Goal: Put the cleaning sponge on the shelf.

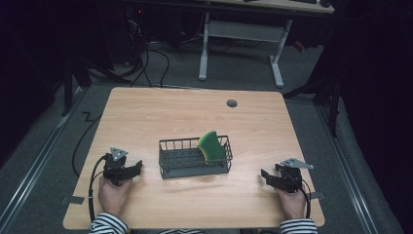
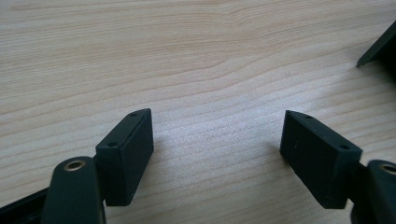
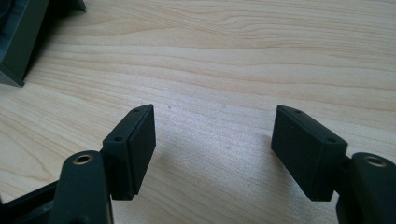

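One sponge (image 1: 212, 146), green with a yellow face, standing tilted in the right end of the wire basket (image 1: 171, 159) at mid-table. Likely light, soft, squashy; best pinched across its raised top edge. My left gripper (image 1: 136, 168) and right gripper (image 1: 266, 176) rest on the table (image 1: 146, 112), jaws spread, empty. Obstruction: basket rim around sponge's lower half.

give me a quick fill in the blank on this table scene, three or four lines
1. The green sponge stands inside the wire ____.
2. The sponge sits toward the basket's ____ end, seen from the person's side.
3. The left gripper is ____, with bare table between its fingers.
4. The right gripper holds ____.

Missing words: basket; right; open; nothing
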Available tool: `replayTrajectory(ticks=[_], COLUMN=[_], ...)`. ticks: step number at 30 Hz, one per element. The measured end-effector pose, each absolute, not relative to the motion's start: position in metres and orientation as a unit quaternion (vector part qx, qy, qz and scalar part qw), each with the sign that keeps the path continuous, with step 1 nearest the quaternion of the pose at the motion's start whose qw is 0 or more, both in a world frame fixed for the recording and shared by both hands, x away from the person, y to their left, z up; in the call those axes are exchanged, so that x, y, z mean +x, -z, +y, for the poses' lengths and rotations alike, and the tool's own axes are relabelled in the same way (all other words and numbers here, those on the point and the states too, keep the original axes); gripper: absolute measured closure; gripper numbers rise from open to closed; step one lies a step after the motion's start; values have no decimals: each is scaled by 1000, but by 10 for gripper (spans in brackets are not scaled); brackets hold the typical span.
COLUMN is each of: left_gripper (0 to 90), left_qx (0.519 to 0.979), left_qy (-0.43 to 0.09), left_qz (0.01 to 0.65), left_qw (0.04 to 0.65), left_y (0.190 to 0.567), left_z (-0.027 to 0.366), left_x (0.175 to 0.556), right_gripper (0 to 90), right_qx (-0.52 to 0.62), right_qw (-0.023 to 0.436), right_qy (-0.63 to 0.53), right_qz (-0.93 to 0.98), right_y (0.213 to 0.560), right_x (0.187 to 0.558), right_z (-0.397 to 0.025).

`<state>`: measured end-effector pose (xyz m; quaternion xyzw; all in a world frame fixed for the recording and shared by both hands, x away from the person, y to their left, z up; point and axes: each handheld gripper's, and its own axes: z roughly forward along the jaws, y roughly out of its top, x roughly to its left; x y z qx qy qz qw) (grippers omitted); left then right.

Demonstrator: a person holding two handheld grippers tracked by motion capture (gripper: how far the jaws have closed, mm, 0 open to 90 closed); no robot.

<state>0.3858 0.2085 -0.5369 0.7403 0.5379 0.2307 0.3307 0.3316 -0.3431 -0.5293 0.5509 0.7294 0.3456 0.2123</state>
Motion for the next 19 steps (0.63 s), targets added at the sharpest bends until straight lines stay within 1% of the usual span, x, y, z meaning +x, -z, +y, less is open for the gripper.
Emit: replayTrajectory(ticks=[5, 7, 19], left_gripper=[260, 261, 266], left_qx=[741, 740, 739], left_qy=[-231, -231, -231], left_qz=[538, 538, 539], left_qw=[330, 331, 332], left_y=[537, 537, 537], left_z=[208, 208, 209], left_x=[386, 386, 385], right_gripper=[295, 285, 262], right_qx=[543, 535, 534], right_qw=[221, 237, 237], right_qy=[-330, -312, -312], right_qz=[740, 749, 750], right_y=[530, 530, 531], right_x=[332, 332, 332], right_z=[-340, -334, -333])
